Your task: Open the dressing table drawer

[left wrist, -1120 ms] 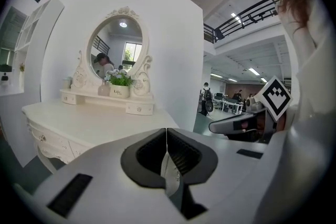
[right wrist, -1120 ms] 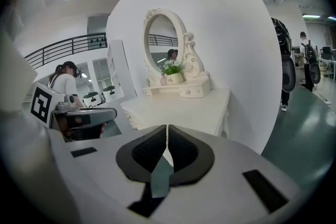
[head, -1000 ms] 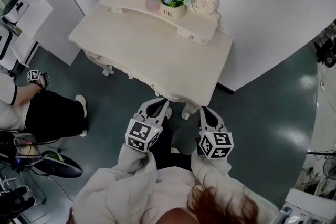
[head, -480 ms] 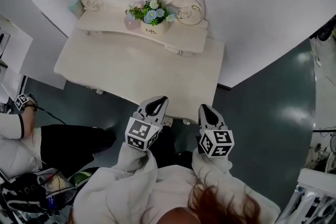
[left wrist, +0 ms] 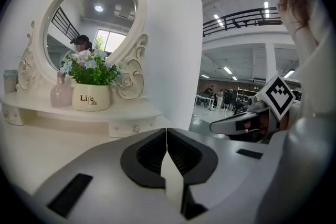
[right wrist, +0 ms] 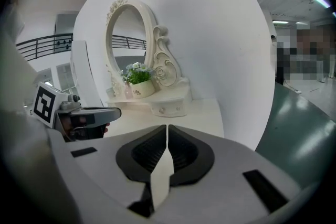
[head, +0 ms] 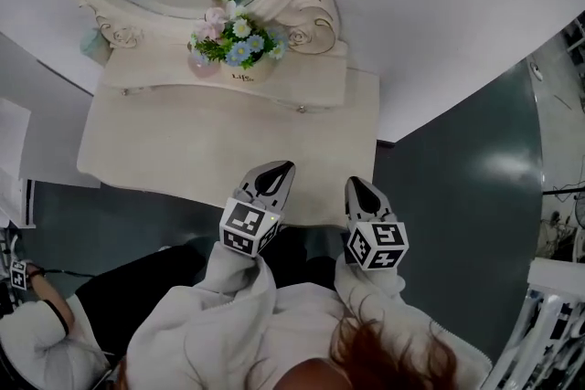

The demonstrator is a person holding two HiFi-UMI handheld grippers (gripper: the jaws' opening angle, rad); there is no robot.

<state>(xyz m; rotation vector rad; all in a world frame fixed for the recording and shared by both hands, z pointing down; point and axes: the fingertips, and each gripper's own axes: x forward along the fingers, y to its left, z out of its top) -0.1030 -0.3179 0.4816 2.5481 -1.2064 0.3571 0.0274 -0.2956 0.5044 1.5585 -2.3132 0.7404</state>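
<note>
left gripper (head: 280,171) and right gripper (head: 353,185) are both clenched, empty, above the table's (head: 164,151) near edge. the drawer (head: 309,103) sits closed under the shelf (head: 155,76), right of the pot (head: 242,74) holding flowers (head: 233,30).

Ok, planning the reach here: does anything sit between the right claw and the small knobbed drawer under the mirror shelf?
Nothing visible does. Only bare tabletop lies between the right claw and the small drawer; the flower pot sits up on the shelf, off that path.
</note>
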